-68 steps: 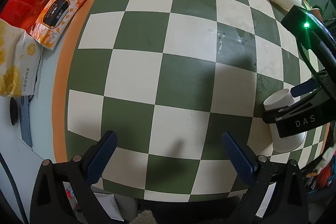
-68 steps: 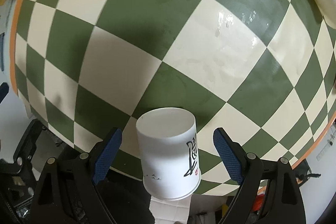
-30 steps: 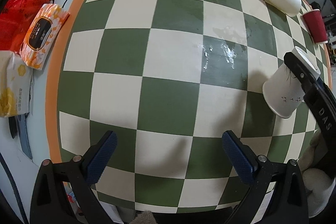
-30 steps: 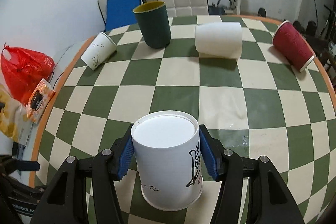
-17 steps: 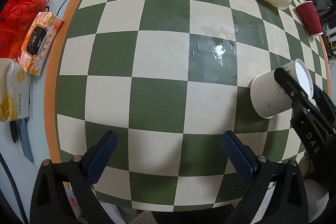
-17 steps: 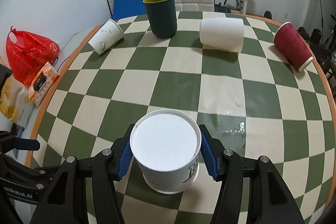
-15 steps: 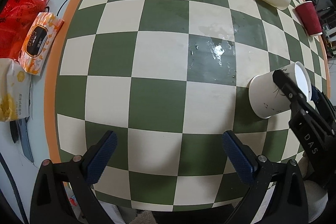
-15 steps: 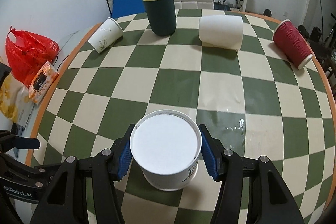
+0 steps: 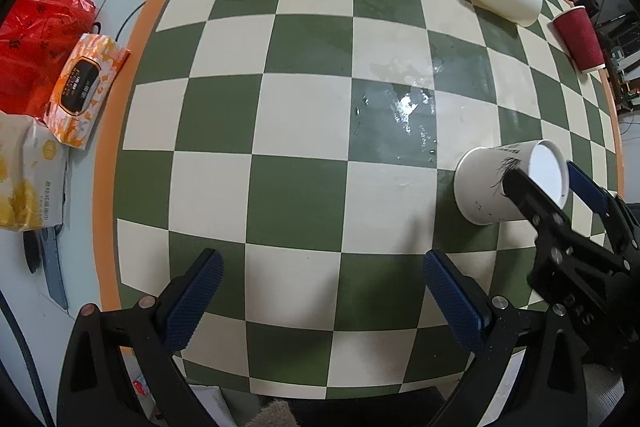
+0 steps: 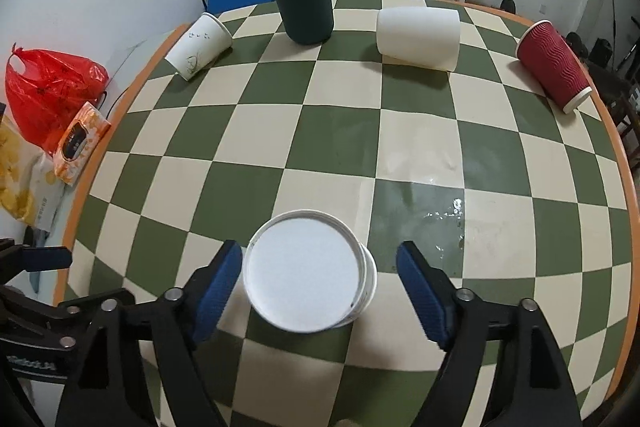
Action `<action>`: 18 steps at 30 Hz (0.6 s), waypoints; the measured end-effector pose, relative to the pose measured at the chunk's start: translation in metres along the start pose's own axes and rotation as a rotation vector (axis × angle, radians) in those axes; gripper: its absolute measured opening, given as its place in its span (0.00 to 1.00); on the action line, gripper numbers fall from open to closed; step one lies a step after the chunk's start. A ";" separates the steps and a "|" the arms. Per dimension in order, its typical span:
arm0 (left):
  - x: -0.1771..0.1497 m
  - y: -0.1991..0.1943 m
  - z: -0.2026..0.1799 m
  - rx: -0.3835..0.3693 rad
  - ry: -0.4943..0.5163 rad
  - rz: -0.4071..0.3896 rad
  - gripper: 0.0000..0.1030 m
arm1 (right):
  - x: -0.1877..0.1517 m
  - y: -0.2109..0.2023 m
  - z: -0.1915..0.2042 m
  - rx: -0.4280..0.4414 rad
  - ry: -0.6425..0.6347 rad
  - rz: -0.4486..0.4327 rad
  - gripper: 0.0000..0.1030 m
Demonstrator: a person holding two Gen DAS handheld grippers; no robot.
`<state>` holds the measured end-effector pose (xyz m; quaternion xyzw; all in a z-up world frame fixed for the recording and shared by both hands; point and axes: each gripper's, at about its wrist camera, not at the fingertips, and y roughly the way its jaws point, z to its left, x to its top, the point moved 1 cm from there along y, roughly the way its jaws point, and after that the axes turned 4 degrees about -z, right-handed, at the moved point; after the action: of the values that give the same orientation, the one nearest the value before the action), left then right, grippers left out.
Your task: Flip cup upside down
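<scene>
A white paper cup with black print (image 10: pixel 306 277) stands upside down on the green and cream checkered table (image 10: pixel 332 135), its flat bottom facing up. My right gripper (image 10: pixel 320 283) is open, with its blue pads either side of the cup and a gap on the right side. The cup also shows in the left wrist view (image 9: pixel 500 187), with the right gripper (image 9: pixel 552 183) around its top. My left gripper (image 9: pixel 320 291) is open and empty above the table's near part.
At the far side stand a dark green cup (image 10: pixel 302 5), a white cup on its side (image 10: pixel 418 37), a red ribbed cup on its side (image 10: pixel 554 67) and a printed paper cup on its side (image 10: pixel 198 47). A wet patch (image 10: pixel 432 203) lies right of the cup. Wipes packet (image 9: pixel 84 91) and red bag (image 9: pixel 36 39) lie left.
The right gripper set the upturned cup down on the table and opened its jaws off it. The left gripper stayed open and shifted only slightly.
</scene>
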<state>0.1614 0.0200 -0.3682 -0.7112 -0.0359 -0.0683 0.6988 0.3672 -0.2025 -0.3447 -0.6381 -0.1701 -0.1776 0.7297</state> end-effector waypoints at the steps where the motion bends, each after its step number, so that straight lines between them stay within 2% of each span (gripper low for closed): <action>1: -0.001 -0.005 -0.001 -0.002 0.001 -0.010 0.99 | 0.000 -0.004 0.000 -0.008 0.003 0.003 0.91; 6: -0.002 -0.034 -0.008 0.015 0.012 -0.062 0.99 | 0.003 -0.035 -0.013 -0.082 0.072 0.021 0.92; 11: -0.006 -0.073 -0.015 0.017 0.019 -0.136 0.99 | 0.002 -0.084 -0.031 -0.194 0.146 0.043 0.92; 18: -0.020 -0.144 -0.028 0.003 0.021 -0.238 0.99 | 0.004 -0.167 -0.039 -0.273 0.143 0.040 0.92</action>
<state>0.1191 -0.0042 -0.2281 -0.6999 -0.1126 -0.1582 0.6873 0.2919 -0.2615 -0.2021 -0.7203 -0.0793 -0.2293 0.6499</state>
